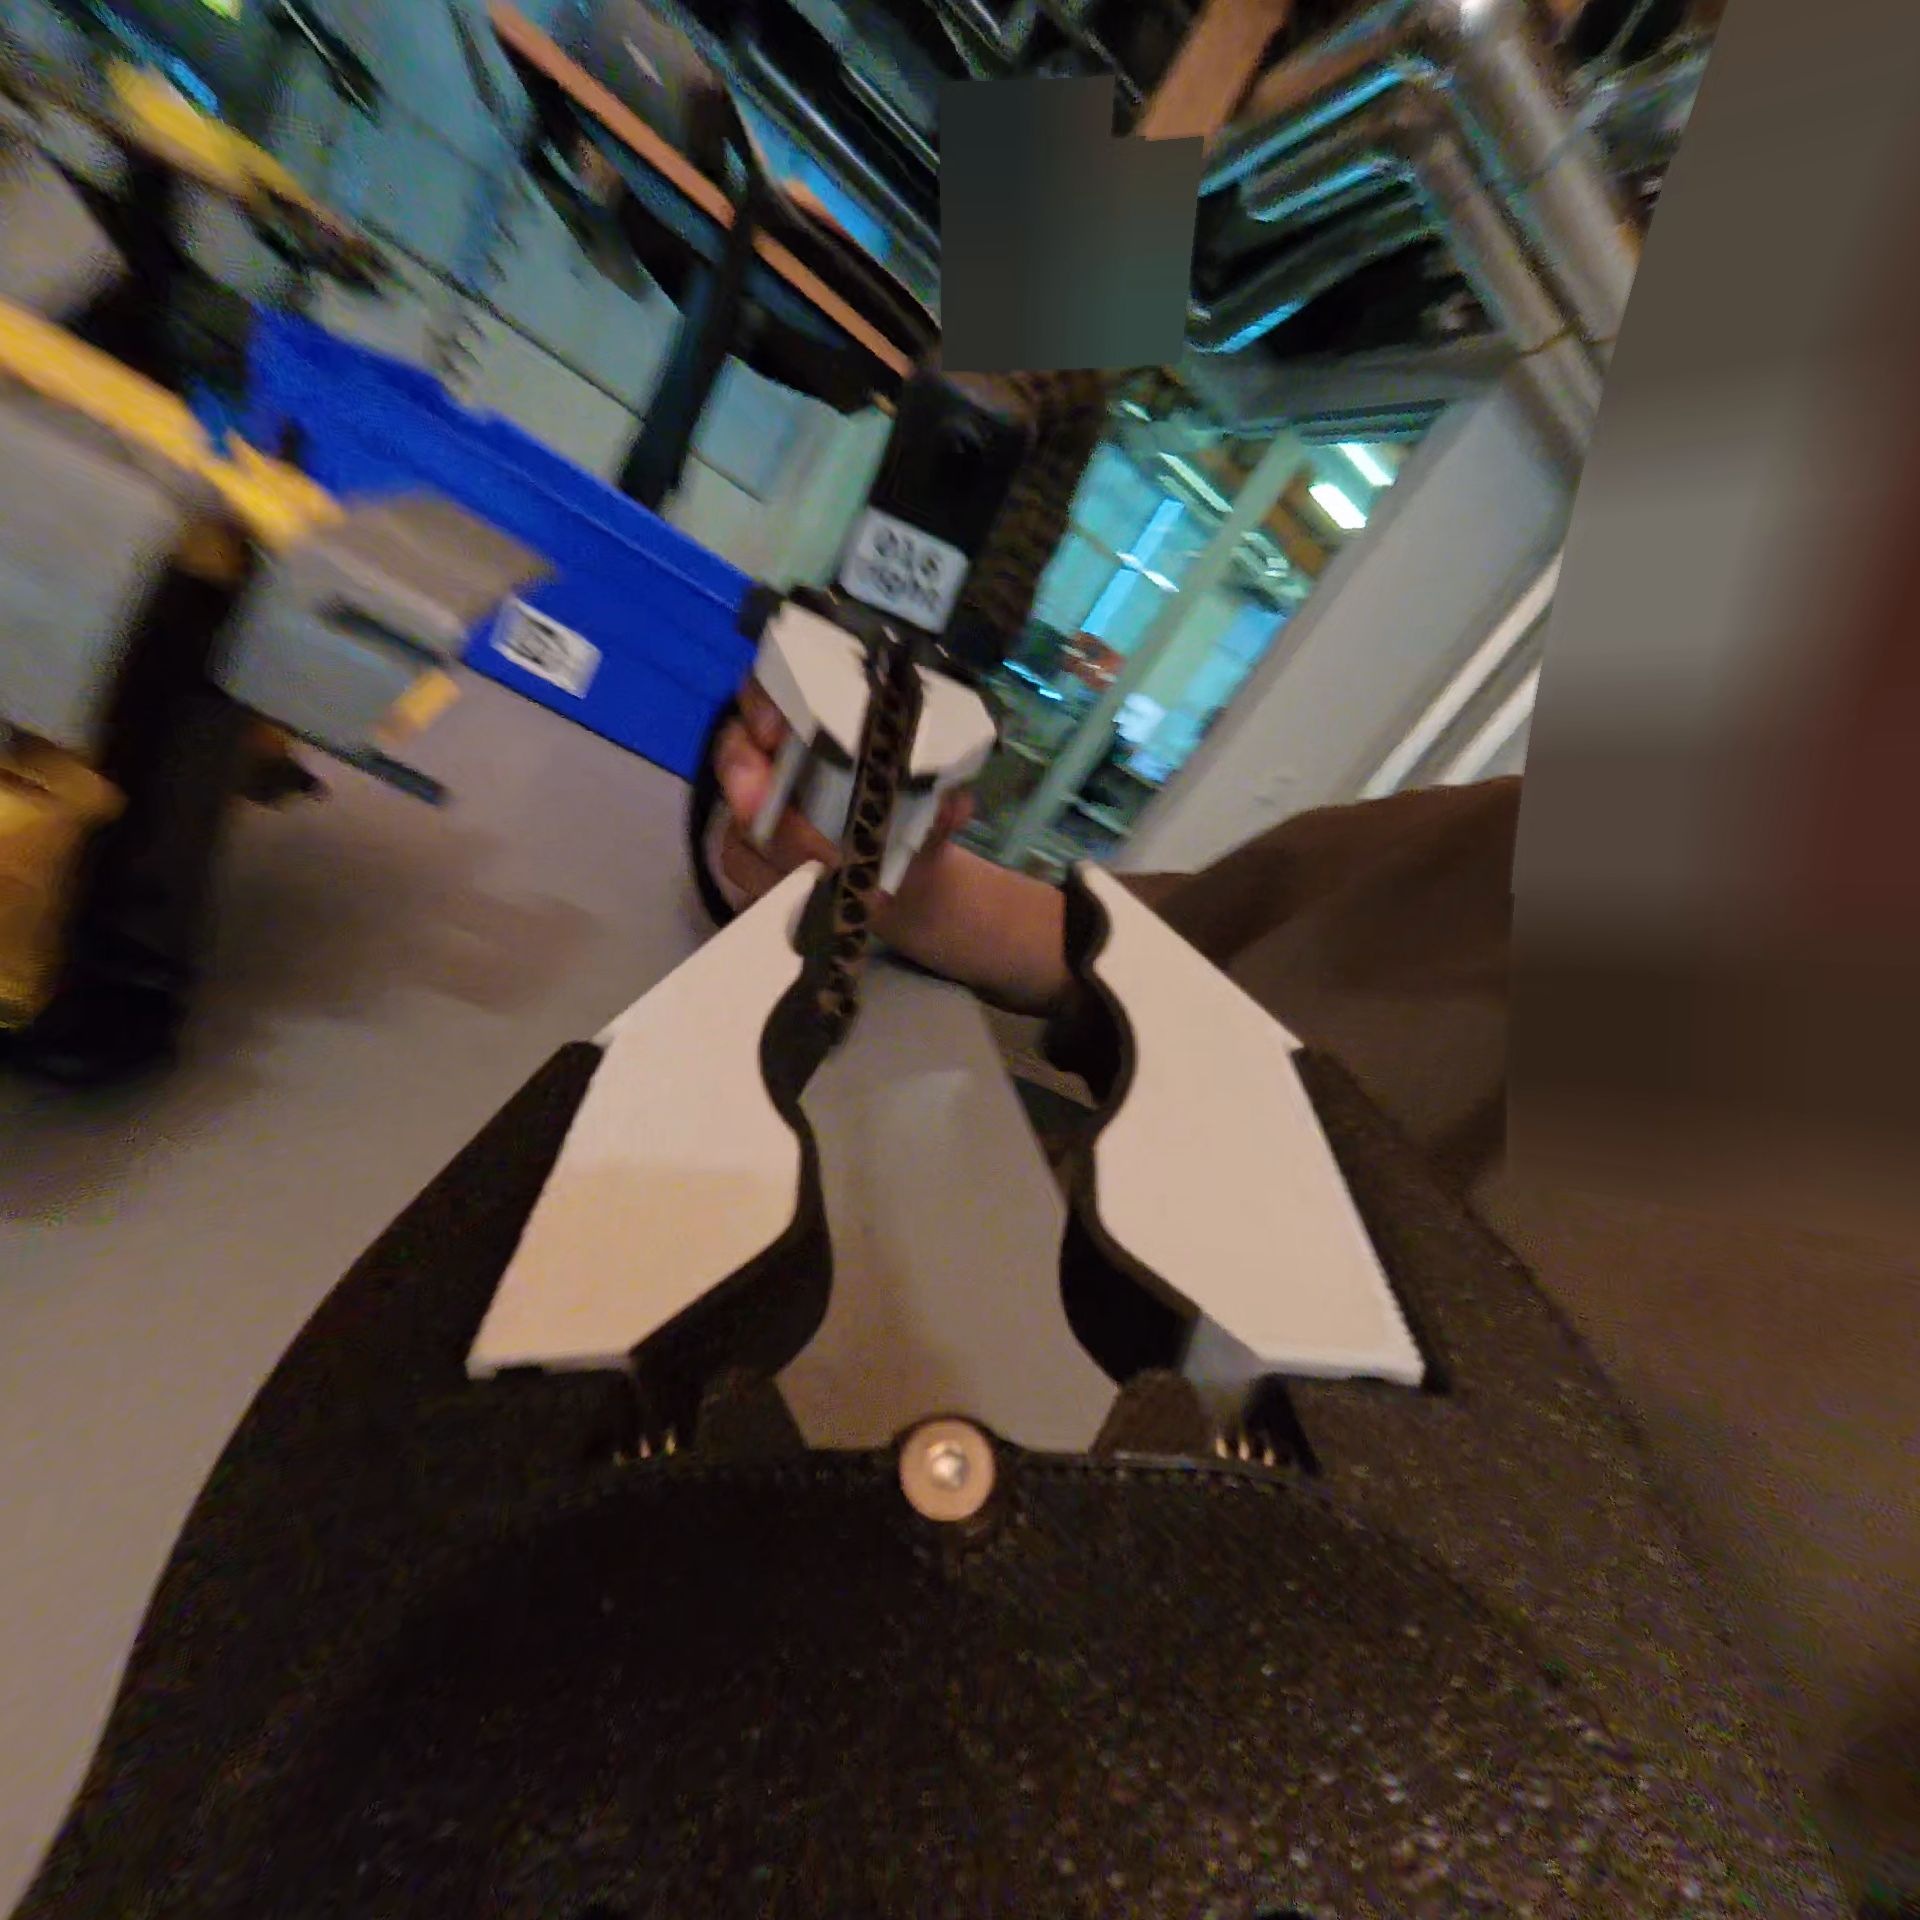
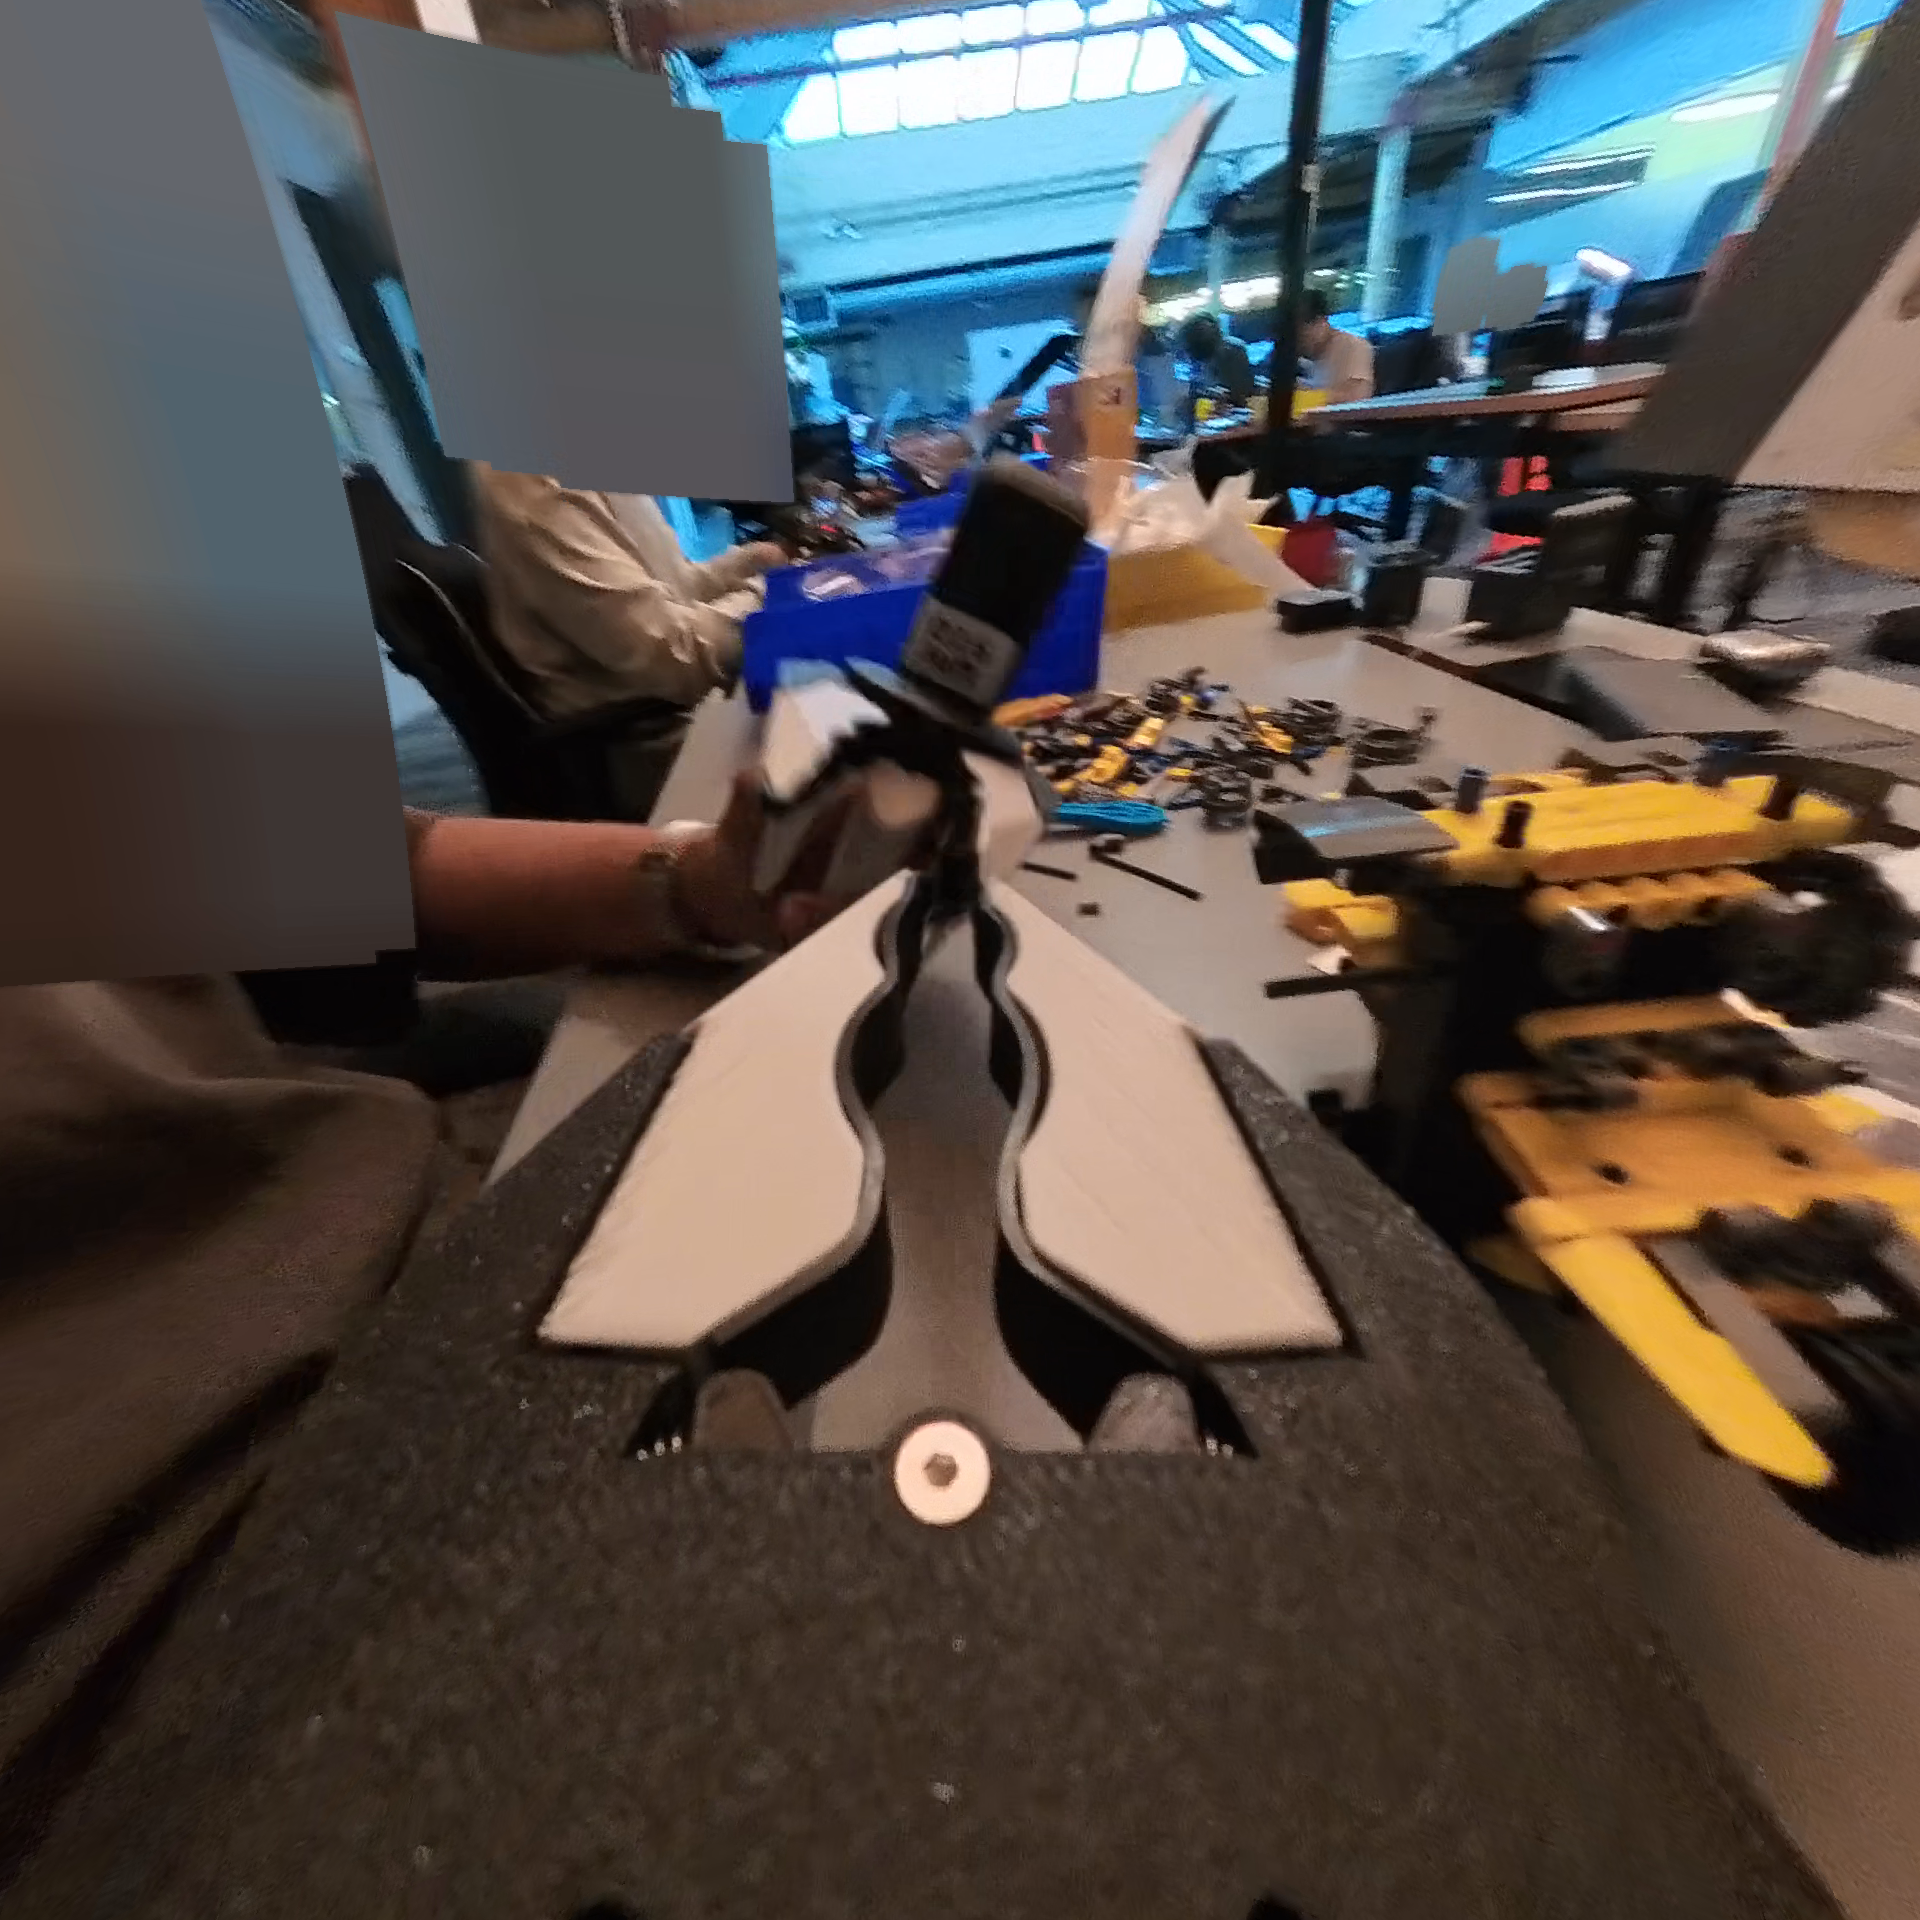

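My right gripper (image 2: 951,888) is shut on a thin black perforated beam (image 2: 961,831), which sticks out ahead past its tips. In the left wrist view the same beam (image 1: 852,935) runs from the right gripper (image 1: 878,748) down to my left gripper (image 1: 940,883). The left gripper is open. The beam's end lies against the inner edge of its left finger (image 1: 727,1039), and the right finger stands apart from it. The two grippers face each other, held in the air above the table edge. The left gripper (image 2: 862,800) also shows in the right wrist view, with a hand behind it.
A grey table (image 2: 1195,935) holds a yellow and black model vehicle (image 2: 1558,883) at the right and a scatter of several small black, yellow and blue parts (image 2: 1247,738). A blue bin (image 2: 1070,623) stands behind; it also shows in the left wrist view (image 1: 540,561). A person sits at the far left. Left and right tips are no more than a few centimetres apart.
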Motion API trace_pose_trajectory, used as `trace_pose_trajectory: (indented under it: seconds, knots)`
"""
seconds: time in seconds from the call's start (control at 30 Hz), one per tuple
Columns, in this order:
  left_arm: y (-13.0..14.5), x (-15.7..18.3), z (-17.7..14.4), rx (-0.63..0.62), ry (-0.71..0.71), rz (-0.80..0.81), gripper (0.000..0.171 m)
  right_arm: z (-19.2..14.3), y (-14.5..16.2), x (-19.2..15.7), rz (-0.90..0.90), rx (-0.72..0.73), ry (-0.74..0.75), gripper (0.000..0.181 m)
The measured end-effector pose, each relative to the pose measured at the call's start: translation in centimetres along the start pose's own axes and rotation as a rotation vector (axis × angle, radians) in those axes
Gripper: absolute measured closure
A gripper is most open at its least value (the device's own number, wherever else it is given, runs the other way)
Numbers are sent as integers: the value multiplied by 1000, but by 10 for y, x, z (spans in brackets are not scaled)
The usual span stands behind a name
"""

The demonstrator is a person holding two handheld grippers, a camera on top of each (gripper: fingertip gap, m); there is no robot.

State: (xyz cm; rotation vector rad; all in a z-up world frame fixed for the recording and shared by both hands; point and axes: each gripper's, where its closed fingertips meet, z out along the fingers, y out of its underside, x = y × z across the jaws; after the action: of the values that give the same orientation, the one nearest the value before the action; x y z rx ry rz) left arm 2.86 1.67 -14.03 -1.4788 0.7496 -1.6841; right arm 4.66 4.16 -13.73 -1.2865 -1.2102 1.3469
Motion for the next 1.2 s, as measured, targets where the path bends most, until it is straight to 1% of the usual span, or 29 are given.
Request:
trace_pose_trajectory:
  seconds: [0.03,0.07,0.1,0.2,0.3,0.33,0.4,0.5,0.57,0.63,0.67,0.77,0.83,0.9,0.93,0.97,1.03,1.1,1.17,1.2]
  knots:
    - [-8,-1,-7,10,-58,76,128,0,3,6,-13,-14,48,174]
    - [-15,-2,-13,7,-120,158,124,0,7,17,-30,-38,115,174]
    - [-22,-5,-18,7,-200,238,117,0,10,21,-48,-60,144,174]
    - [-42,-15,-26,1,-382,420,91,-3,15,35,-46,-104,208,174]
    - [-54,-32,-19,-87,-493,512,60,-6,32,50,-47,-230,287,174]
    - [-56,-39,-14,-130,-515,527,54,-8,38,55,-48,-282,318,174]
    - [-63,-51,-4,-194,-528,574,51,-9,45,59,-60,-366,362,174]
    - [-74,-72,4,-219,-525,606,48,-13,53,67,-99,-469,455,174]
    - [-73,-86,2,-244,-540,599,46,-12,61,74,-109,-538,514,174]
    - [-69,-88,1,-217,-534,573,47,-7,67,77,-90,-583,535,174]
    - [-64,-85,-1,-225,-522,565,48,-5,67,78,-77,-590,548,174]
    - [-54,-91,-20,-264,-601,617,53,-3,65,80,-68,-617,566,174]
    - [-52,-83,-27,-245,-615,675,65,-3,63,78,-63,-612,561,174]
    - [-48,-67,-25,-229,-600,768,89,-6,61,75,-47,-594,559,174]
    - [-40,-60,-19,-243,-571,795,97,-7,60,73,-35,-582,555,174]
    - [-29,-56,-13,-272,-547,798,104,-9,58,71,-18,-567,547,174]
    - [-3,-59,1,-352,-520,768,104,-9,55,64,27,-532,513,174]
    - [16,-70,10,-436,-546,754,113,-8,47,55,72,-479,472,174]
    - [26,-80,13,-512,-598,796,124,-4,37,46,121,-418,422,174]
    - [27,-84,14,-523,-631,819,132,-3,32,41,146,-386,395,174]
